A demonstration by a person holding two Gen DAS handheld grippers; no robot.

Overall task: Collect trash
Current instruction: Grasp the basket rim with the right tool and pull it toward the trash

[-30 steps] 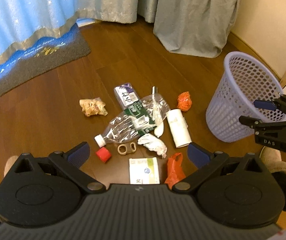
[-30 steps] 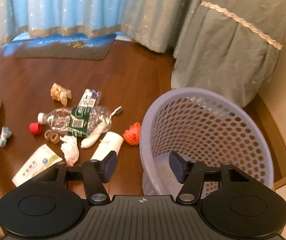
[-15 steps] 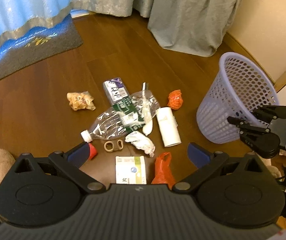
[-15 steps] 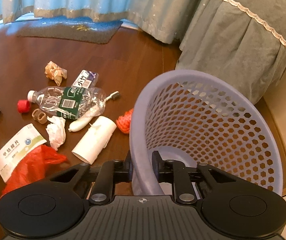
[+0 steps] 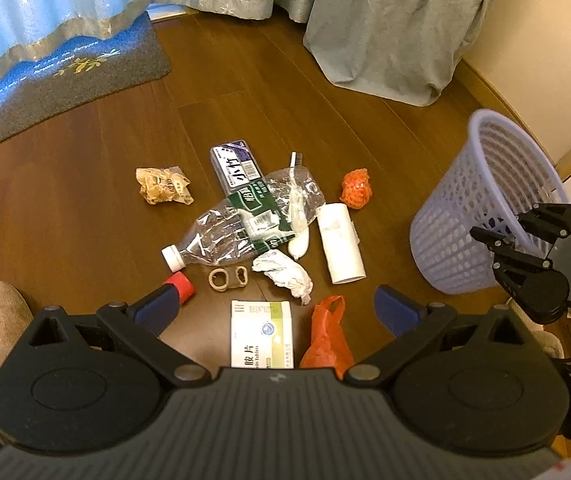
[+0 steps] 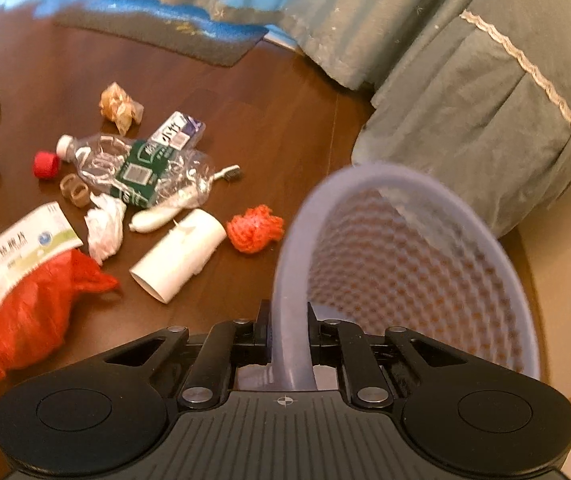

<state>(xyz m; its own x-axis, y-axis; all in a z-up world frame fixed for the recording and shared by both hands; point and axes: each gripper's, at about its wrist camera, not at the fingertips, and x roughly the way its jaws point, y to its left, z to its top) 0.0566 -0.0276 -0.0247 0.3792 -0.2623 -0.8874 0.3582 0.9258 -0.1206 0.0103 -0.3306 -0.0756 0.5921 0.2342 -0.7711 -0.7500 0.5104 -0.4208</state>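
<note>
Scattered trash lies on the brown wooden floor (image 5: 85, 184), centred on a crushed clear plastic bottle (image 5: 241, 226) with a green label. Around the bottle: a purple-and-white packet (image 5: 234, 166) at 12 o'clock, a toothbrush (image 5: 294, 160) at 1 o'clock, an orange mesh ball (image 5: 356, 189) at 2 o'clock, a white paper tube (image 5: 340, 243) at 3 o'clock, a crumpled white tissue (image 5: 283, 274) at 5 o'clock, a white medicine box (image 5: 261, 332) and a red plastic bag (image 5: 325, 340) at 6 o'clock, a red cap (image 5: 180, 286) at 7 o'clock, and a crumpled tan wrapper (image 5: 161, 186) at 10 o'clock.

The lilac mesh basket (image 5: 481, 216) stands at 3 o'clock of the pile, well apart from the tube. The right gripper (image 6: 288, 330) is clamped on the basket's near rim, one finger on each side of the wall. The left gripper (image 5: 275, 312) hovers above the medicine box with its jaws spread wide and nothing between them.

A grey mat (image 5: 61, 80) and pale blue curtains (image 5: 45, 8) lie at 11 o'clock; a grey-green fabric skirt (image 5: 397, 32) hangs at 1 o'clock.
</note>
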